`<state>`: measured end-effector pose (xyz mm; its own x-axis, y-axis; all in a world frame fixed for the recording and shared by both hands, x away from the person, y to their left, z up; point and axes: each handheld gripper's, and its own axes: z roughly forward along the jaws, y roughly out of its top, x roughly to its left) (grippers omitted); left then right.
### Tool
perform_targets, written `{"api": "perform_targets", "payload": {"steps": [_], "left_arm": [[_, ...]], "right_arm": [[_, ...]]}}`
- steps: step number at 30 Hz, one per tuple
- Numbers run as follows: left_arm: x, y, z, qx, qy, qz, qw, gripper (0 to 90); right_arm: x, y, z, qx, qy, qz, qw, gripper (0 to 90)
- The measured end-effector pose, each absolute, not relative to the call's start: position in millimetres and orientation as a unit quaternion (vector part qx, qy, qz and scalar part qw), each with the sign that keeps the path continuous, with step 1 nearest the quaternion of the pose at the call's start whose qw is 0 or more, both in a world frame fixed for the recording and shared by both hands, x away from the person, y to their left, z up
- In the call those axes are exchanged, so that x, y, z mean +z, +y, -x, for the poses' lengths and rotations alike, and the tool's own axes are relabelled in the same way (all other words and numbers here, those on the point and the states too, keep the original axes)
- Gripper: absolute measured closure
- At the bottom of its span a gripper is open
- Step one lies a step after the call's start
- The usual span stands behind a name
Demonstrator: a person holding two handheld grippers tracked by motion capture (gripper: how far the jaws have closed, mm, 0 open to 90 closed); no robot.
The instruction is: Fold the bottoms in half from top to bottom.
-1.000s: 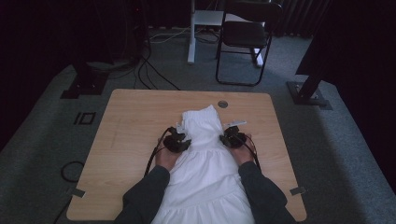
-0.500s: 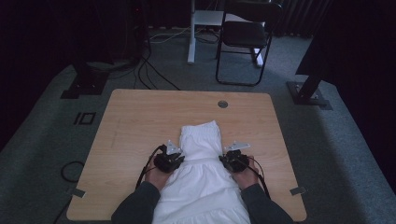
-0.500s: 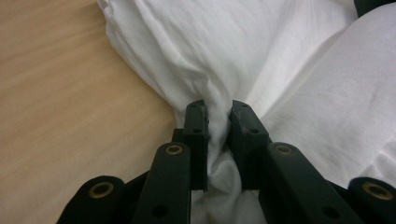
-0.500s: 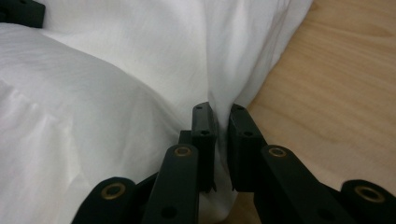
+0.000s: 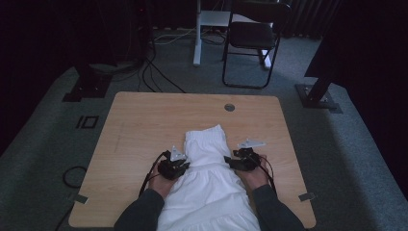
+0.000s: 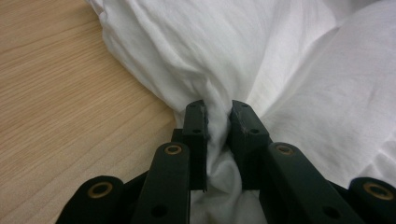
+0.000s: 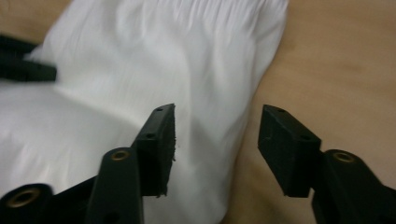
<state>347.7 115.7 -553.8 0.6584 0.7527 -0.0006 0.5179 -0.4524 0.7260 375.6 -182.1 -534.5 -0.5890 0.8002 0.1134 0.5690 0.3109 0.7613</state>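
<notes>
Bare table (image 5: 144, 120) around white garment (image 5: 207, 144)

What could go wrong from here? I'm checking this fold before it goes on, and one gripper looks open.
1. The right gripper has just been opening, with nothing pinched between its jaws, while the left gripper is clamped on the white garment. A pull now would likely drag the cloth askew.
2. The garment's near end hangs over the edge of the wooden table; its weight might slide the fold toward the person.
</notes>
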Motion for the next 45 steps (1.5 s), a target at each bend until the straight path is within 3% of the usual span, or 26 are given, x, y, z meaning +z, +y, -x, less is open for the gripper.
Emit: {"api": "perform_targets", "payload": {"steps": [8,12,14,16,17,19,22,27,31,40,42,45], "left_arm": [[-553.5,115.4,-348.2,0.164,0.380,-0.837,0.359,76.7],[-553.3,115.5,-348.5,0.165,0.378,-0.838,0.357,75.7],[-553.3,115.3,-348.8,0.166,0.378,-0.838,0.357,75.0],[-552.6,115.2,-349.5,0.163,0.381,-0.838,0.355,72.9],[-551.3,115.3,-350.6,0.159,0.386,-0.838,0.351,69.6],[-546.4,116.7,-353.7,0.159,0.395,-0.836,0.345,57.9],[-532.8,124.7,-361.3,0.177,0.416,-0.812,0.368,47.5],[-518.4,124.8,-391.3,0.170,0.436,-0.792,0.392,32.9],[-529.6,109.6,-417.8,0.152,0.450,-0.799,0.369,26.1],[-548.3,95.5,-434.3,0.143,0.448,-0.814,0.341,25.2],[-547.3,93.7,-432.8,0.142,0.439,-0.819,0.340,33.1],[-544.4,91.1,-433.2,0.123,0.437,-0.824,0.340,53.4]], "right_arm": [[-533.1,-163.2,-425.4,0.391,0.806,-0.425,0.127,28.4],[-546.3,-152.0,-444.4,0.364,0.815,-0.434,0.126,28.2],[-551.4,-147.6,-447.9,0.358,0.818,-0.430,0.132,31.0],[-552.3,-143.1,-447.2,0.346,0.823,-0.422,0.159,43.0],[-551.2,-142.1,-447.0,0.351,0.822,-0.422,0.152,54.0],[-549.9,-139.6,-446.1,0.343,0.830,-0.412,0.155,63.2],[-548.7,-139.5,-446.8,0.342,0.828,-0.418,0.149,73.9],[-549.3,-141.0,-447.9,0.349,0.823,-0.426,0.139,80.0],[-549.8,-141.0,-447.3,0.351,0.823,-0.424,0.142,80.4],[-550.5,-141.0,-446.1,0.353,0.821,-0.424,0.145,80.7],[-550.6,-140.5,-445.6,0.352,0.821,-0.424,0.148,80.6],[-550.3,-138.7,-444.7,0.348,0.822,-0.424,0.154,80.6]]}}
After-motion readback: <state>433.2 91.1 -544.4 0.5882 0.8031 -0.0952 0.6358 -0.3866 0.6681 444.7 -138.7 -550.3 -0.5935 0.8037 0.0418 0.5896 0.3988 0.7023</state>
